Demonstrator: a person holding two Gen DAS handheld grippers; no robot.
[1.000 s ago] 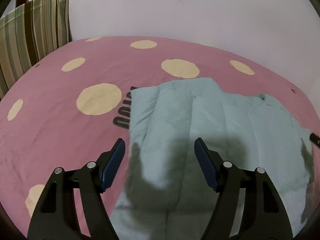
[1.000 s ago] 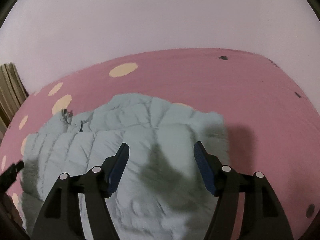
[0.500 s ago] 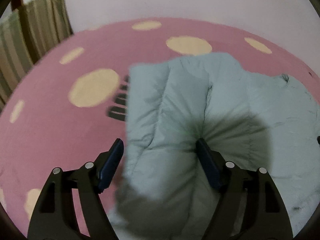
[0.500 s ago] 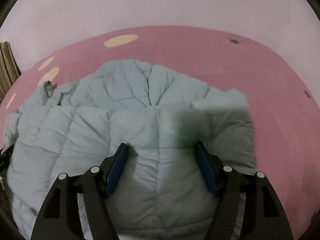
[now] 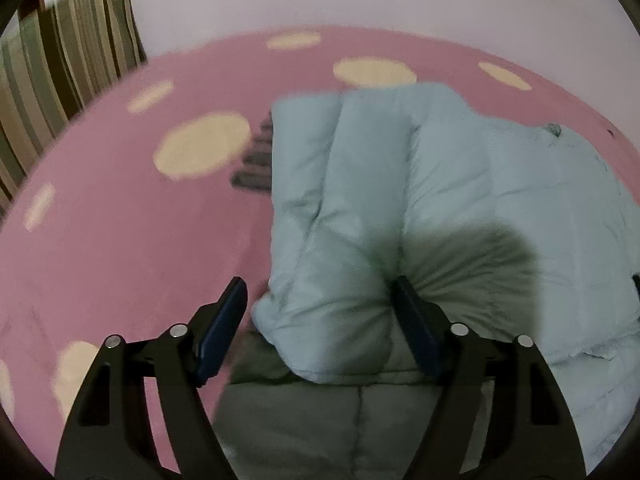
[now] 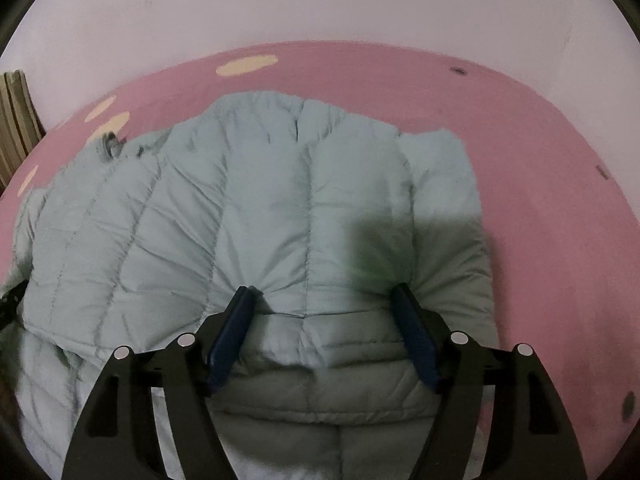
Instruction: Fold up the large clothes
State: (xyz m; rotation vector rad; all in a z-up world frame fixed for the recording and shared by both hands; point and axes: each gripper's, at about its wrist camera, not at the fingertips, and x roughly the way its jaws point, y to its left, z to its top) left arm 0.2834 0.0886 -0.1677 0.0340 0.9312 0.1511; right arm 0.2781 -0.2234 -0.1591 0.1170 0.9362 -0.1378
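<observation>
— Puffy quilted cloth on the pale blue jacket (image 6: 256, 216), faintly sheened, stitched into padded channels, creased around the seams.

— Beneath it, soft matt fabric: the pink bedcover (image 5: 120, 240) with flat cream dots (image 5: 202, 148).

— Hard matt black plastic on the left gripper (image 5: 320, 312) and the right gripper (image 6: 324, 312), with small shiny metal pins at the joints.

— Dark blue fingers (image 6: 232, 336), rubbery-looking, dull rather than glossy.

— Woven striped cloth on the cushion (image 5: 68, 64). Smooth, matt painted wall (image 6: 320, 4) behind.

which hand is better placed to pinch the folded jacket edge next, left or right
Right, probably. The right tool has both opening pads sunk into the jacket fold; the left tool has one pad over the pink sheet.
</observation>
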